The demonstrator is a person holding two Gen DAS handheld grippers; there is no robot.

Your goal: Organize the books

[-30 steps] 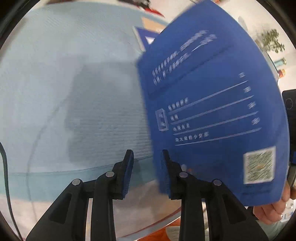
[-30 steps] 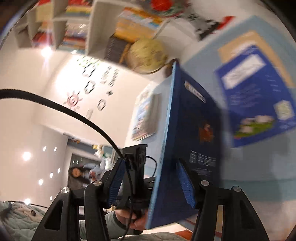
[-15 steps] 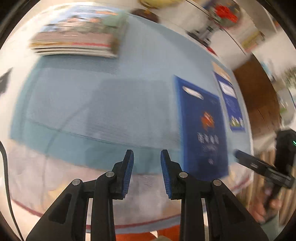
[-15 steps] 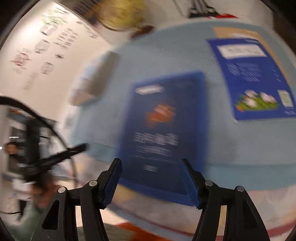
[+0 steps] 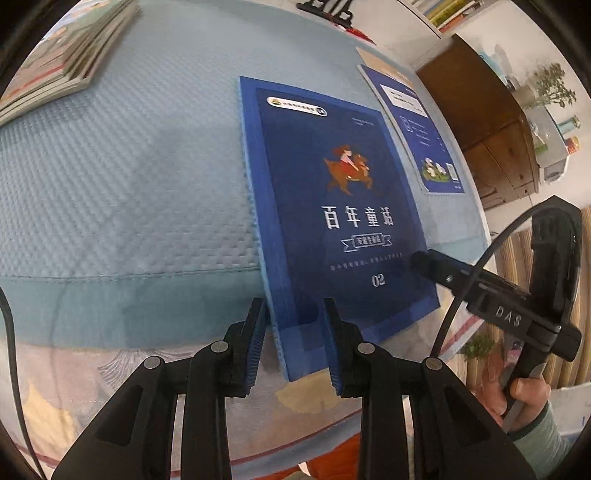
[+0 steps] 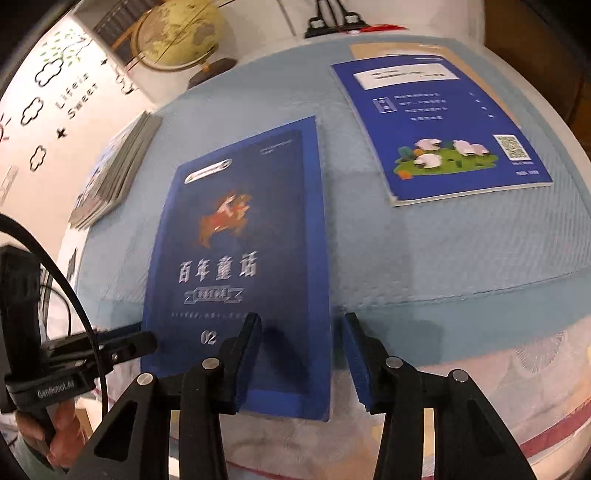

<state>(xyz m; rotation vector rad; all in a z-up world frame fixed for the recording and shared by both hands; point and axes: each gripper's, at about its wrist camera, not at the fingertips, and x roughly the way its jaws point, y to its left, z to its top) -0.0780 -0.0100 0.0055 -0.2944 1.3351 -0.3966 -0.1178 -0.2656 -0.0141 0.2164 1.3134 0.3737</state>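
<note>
Beside dark-blue book (image 5: pixel 332 206) — book stack (image 5: pixel 62 55), sheep-cover book (image 6: pixel 443 125), globe (image 6: pixel 177 33)

From my seat I count two blue books lying singly on the light-blue tablecloth (image 6: pixel 461 240): the dark blue storybook (image 6: pixel 240 258) at its near edge and the sheep-cover book (image 6: pixel 443 129) toward its far right corner. One tan book (image 6: pixel 472 66) lies under the latter. One stack of thin books (image 6: pixel 114 166) sits at the left edge. One globe (image 6: pixel 177 33) stands beyond the far edge.
</note>
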